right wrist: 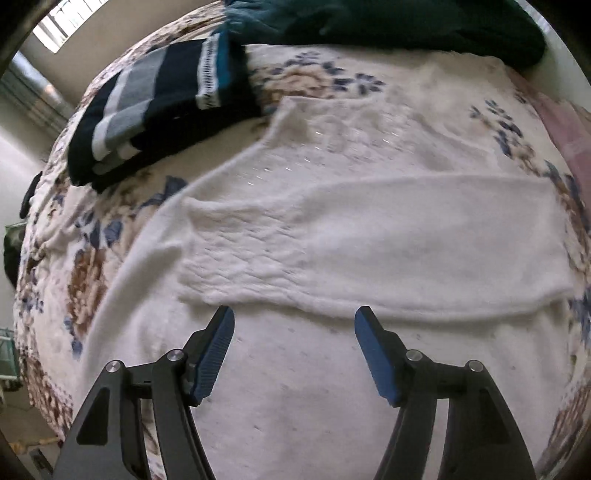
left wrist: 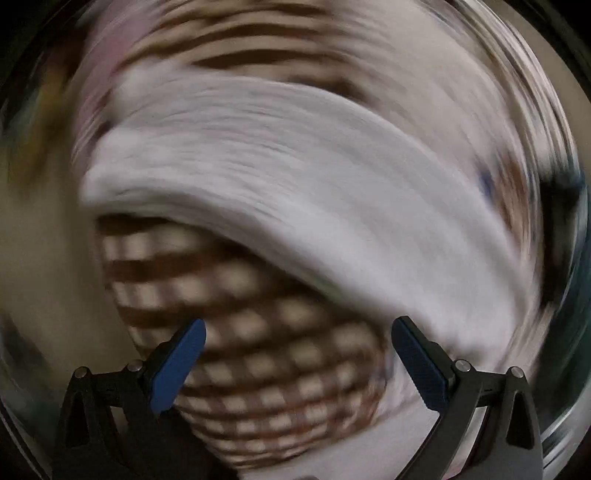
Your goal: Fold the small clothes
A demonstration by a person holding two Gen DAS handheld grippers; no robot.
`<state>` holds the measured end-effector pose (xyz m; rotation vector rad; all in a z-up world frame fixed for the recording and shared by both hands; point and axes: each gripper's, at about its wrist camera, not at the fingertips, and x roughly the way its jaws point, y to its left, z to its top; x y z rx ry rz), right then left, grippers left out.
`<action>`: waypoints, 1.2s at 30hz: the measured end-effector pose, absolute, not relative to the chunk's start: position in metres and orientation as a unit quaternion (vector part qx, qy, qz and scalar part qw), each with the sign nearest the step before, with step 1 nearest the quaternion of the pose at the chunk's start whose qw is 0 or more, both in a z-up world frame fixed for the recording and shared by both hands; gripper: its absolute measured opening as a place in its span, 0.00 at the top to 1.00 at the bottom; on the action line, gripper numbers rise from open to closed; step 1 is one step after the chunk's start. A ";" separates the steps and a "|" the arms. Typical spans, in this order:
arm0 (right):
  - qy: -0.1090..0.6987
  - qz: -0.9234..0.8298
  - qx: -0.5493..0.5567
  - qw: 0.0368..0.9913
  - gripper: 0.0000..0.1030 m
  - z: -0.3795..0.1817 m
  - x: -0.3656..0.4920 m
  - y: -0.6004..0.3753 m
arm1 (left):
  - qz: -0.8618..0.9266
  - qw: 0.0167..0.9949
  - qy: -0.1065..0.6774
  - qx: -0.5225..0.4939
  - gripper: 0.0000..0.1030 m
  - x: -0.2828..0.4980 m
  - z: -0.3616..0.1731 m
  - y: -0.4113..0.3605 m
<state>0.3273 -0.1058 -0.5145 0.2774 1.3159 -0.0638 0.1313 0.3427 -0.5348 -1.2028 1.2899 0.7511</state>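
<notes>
A white knitted sweater lies spread on a flowered bedspread, one sleeve folded across its body. My right gripper hangs just above the sweater below that sleeve, open, with nothing between its blue pads. The left wrist view is badly blurred: a white garment sweeps across the middle over a brown-and-cream checked cloth. My left gripper stands open over the checked cloth, empty.
A folded dark garment with grey and white stripes lies at the far left of the bed. A dark teal garment lies along the far edge. A pink cloth shows at the right. The bed's left edge drops to the floor.
</notes>
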 end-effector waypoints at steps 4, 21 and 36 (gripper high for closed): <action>0.618 -0.050 0.104 0.778 0.32 -0.523 0.319 -0.107 | 0.403 0.553 0.457 -0.568 0.36 0.100 -0.550 0.403; 0.628 -0.130 -0.019 0.767 0.15 -0.535 0.327 -0.109 | 0.359 0.779 0.447 -0.254 0.93 0.210 -0.407 0.353; 0.660 -0.091 0.118 0.737 0.07 -0.534 0.275 -0.277 | 0.013 0.880 0.474 -0.024 0.93 0.376 -0.395 -0.024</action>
